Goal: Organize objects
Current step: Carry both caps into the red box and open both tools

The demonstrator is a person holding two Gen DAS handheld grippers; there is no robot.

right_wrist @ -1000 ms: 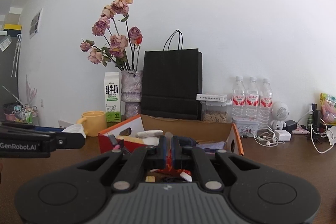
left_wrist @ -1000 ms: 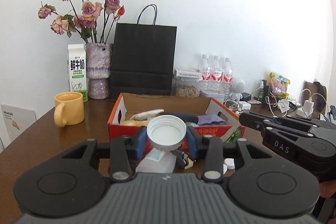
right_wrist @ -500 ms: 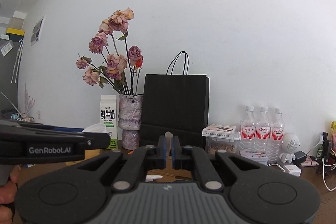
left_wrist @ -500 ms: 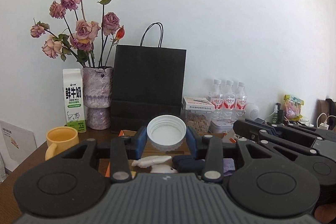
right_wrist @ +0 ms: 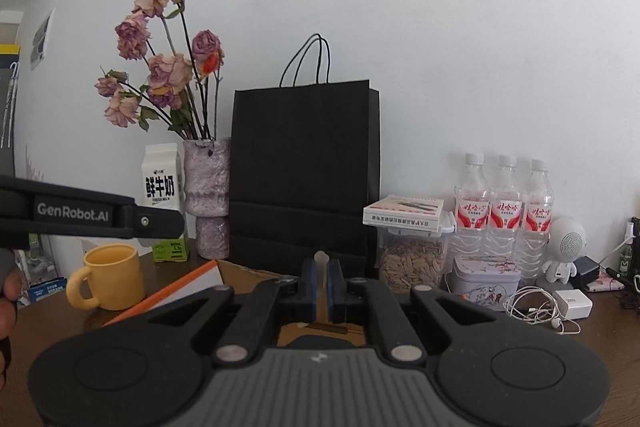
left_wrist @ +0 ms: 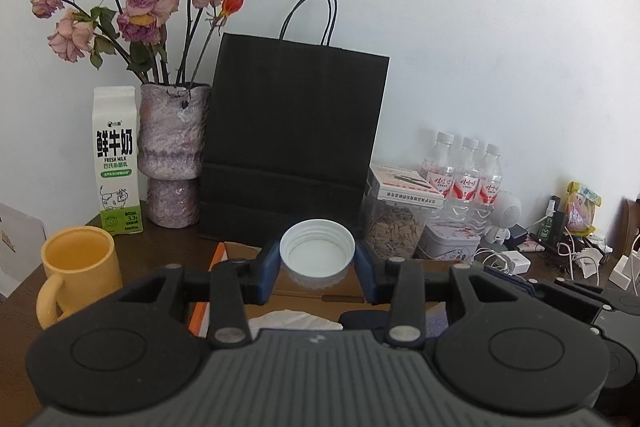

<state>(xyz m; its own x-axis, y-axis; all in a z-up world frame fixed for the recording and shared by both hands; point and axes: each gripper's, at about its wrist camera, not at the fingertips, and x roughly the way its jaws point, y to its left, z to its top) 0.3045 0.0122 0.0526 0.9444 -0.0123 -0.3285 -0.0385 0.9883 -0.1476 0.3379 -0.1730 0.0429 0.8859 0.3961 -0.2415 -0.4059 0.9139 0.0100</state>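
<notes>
My left gripper (left_wrist: 317,267) is shut on a white screw lid (left_wrist: 317,251), open side facing the camera, held above the cardboard box (left_wrist: 224,259) with the orange rim. In the box I see a white crumpled thing (left_wrist: 294,319) and a dark item (left_wrist: 360,318). My right gripper (right_wrist: 321,277) is shut on a small pale thin object (right_wrist: 321,259) that sticks up between the pads; what it is I cannot tell. It is held over the same box (right_wrist: 192,285). The left gripper's body (right_wrist: 80,213) shows at the left of the right wrist view.
A yellow mug (left_wrist: 78,269) stands left of the box. Behind it are a milk carton (left_wrist: 116,159), a vase of dried roses (left_wrist: 172,155), a black paper bag (left_wrist: 292,147), a seed jar (left_wrist: 396,227), water bottles (left_wrist: 464,167), a tin (right_wrist: 484,277) and chargers with cables (right_wrist: 560,303) at right.
Both grippers rose from low in front of the box and moved forward over it, keeping hold of the lid and the pale object. The background things now look closer.
</notes>
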